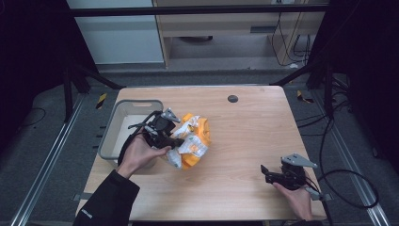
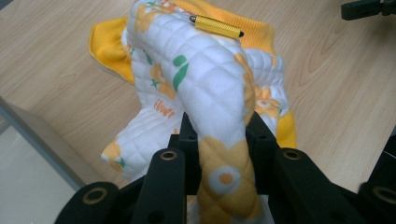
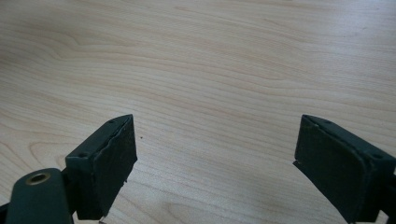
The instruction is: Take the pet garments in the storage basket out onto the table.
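L gripper is clamped on one yellow-white quilted cloth, lifted beside one grey bin at the table's left. One gold cylinder lies on the cloth. R gripper, jaws wide apart and holding nothing, sits well apart at the near right corner.

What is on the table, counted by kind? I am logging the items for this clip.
Quilted cloth, yellow and white, held in the left gripper: 1
Grey bin: 1
Small yellow metal cylinder lying on the cloth: 1
Grippers, with the right gripper open over bare wood: 2
Total: 5
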